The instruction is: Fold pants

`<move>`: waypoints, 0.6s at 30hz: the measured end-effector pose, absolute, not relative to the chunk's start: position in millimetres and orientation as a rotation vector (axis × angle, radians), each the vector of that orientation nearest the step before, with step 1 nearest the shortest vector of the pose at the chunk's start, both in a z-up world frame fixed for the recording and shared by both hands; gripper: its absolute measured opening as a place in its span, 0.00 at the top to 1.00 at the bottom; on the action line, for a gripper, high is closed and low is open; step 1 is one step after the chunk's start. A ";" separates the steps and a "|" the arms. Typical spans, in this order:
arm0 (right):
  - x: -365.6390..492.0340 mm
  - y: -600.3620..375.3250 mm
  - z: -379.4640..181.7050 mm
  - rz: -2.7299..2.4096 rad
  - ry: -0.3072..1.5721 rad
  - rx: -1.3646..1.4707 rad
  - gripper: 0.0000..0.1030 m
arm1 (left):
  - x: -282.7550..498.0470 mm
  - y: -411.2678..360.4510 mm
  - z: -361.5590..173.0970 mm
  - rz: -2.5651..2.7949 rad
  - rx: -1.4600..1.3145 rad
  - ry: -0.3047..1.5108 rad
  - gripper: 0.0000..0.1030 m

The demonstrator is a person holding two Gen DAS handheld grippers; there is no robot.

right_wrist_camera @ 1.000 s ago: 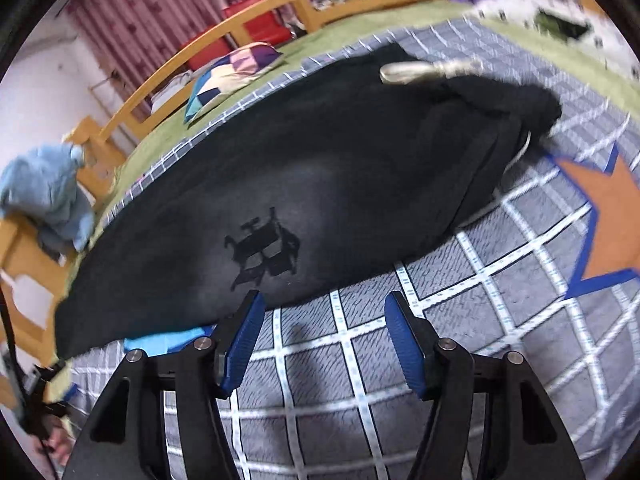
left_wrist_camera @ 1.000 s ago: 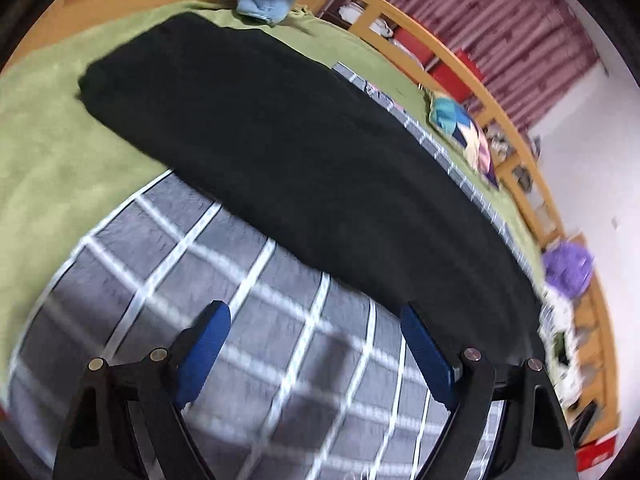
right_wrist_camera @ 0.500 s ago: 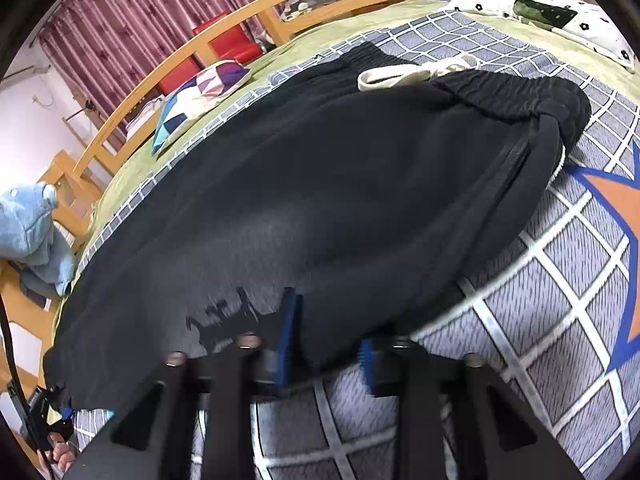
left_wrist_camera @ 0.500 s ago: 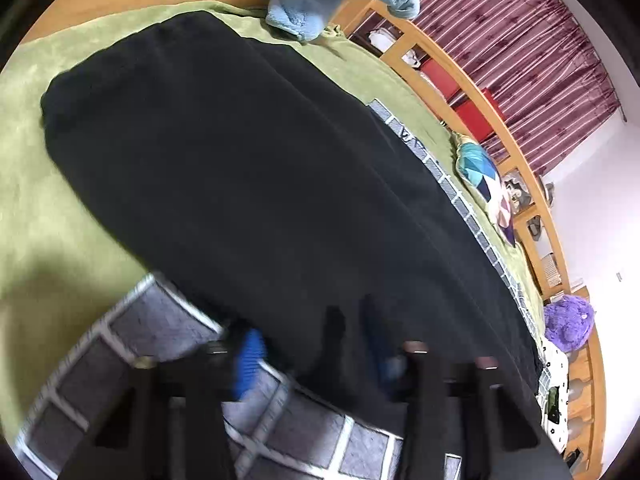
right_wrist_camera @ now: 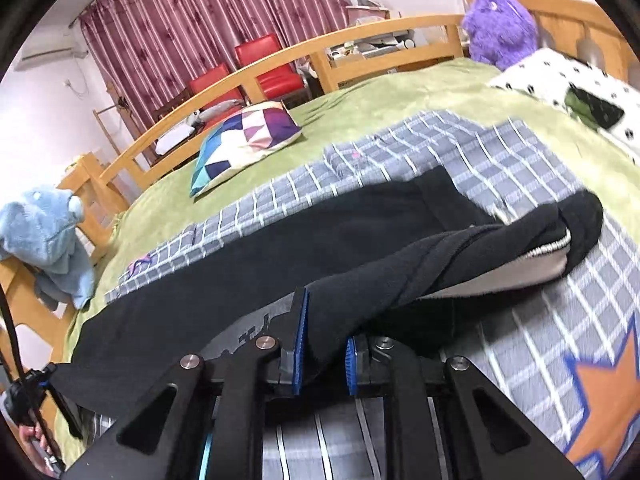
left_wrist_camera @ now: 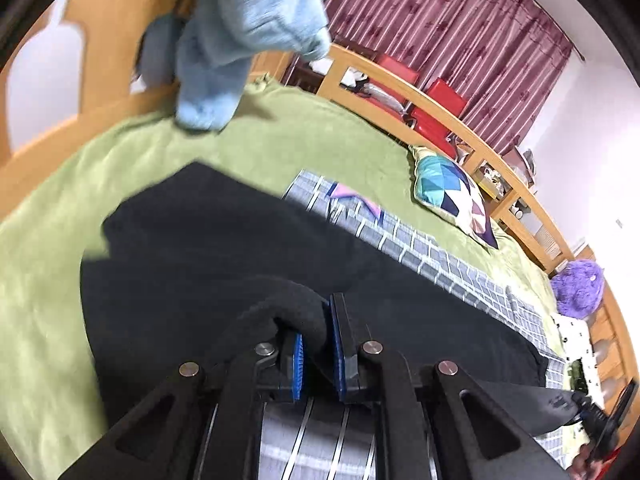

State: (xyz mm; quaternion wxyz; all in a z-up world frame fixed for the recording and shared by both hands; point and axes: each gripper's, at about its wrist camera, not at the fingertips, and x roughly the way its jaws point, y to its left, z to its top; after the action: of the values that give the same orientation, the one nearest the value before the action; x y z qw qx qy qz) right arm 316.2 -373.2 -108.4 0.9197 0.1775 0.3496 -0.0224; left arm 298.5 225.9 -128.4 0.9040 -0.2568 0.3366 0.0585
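Gripping the near long edge of the black sweatpants at two stations. Left gripper: jaws nearly closed, a thick roll of black fabric pinched between the blue pads, cloth raised off the bed into a hump. Right gripper: jaws narrowed on a bunched fold of the same garment, blue pads pressing either side; hold looks firm.

Sweatpants position: stretched lengthwise across the grey checked blanket, which lies over the green bedspread. Far long edge flat on the bed; near edge lifted. Waistband end at the right, grey lining and a pale edge strip turned out where the cloth twists.

Reason for grip, judged: two spaced pinches on one long edge keep that edge taut and level, suited to carrying it over the far edge for a lengthwise fold. Spacing wide, so sag between stations probably small.

Surroundings: patchwork cushion, purple plush toy, blue plush toy on the wooden bed rail, orange star on the blanket.

Writing: a dark printed mark on the fabric beside the right gripper's left finger, partly hidden and foreshortened; not legible, possibly a logo. No other label readable.
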 end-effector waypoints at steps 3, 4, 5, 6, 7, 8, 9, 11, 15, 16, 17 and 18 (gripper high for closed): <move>356.7 -371.0 -99.7 -0.043 0.719 0.334 0.85 | 336.7 222.5 -120.4 0.122 -0.499 0.691 0.88; 371.1 -370.4 -99.5 -0.039 0.721 0.337 0.86 | 355.3 219.8 -118.5 0.131 -0.472 0.690 0.88; 393.4 -370.7 -101.5 -0.036 0.727 0.343 0.86 | 368.8 214.7 -119.0 0.142 -0.444 0.694 0.88; 411.3 -370.9 -104.4 -0.038 0.733 0.351 0.86 | 384.6 211.0 -120.1 0.154 -0.412 0.701 0.88; 422.5 -371.0 -108.4 -0.040 0.738 0.356 0.86 | 396.6 206.7 -122.5 0.164 -0.391 0.707 0.88; 441.3 -371.8 -115.6 -0.043 0.750 0.365 0.86 | 413.4 202.6 -128.9 0.175 -0.368 0.717 0.88; 458.6 -372.6 -125.5 -0.045 0.765 0.376 0.84 | 425.1 200.0 -135.2 0.184 -0.356 0.729 0.88; 482.5 -372.8 -142.8 -0.046 0.797 0.391 0.74 | 448.7 194.7 -155.1 0.201 -0.339 0.779 0.87; 496.3 -366.9 -178.7 -0.016 0.866 0.387 0.60 | 452.6 184.6 -176.8 0.203 -0.326 0.817 0.60; 491.0 -364.0 -182.4 -0.011 0.872 0.363 0.57 | 445.9 180.7 -175.1 0.184 -0.332 0.796 0.44; 481.9 -361.2 -183.3 0.003 0.874 0.332 0.55 | 435.8 177.2 -172.3 0.164 -0.337 0.772 0.31; 474.3 -361.0 -183.2 0.016 0.875 0.315 0.52 | 423.8 173.3 -168.9 0.153 -0.334 0.751 0.28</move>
State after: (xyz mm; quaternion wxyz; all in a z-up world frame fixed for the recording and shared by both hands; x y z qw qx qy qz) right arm 474.3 -361.0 -183.2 0.8938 0.1521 0.4219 0.0077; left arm 423.8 173.3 -168.9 0.9139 -0.1622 0.3648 0.0743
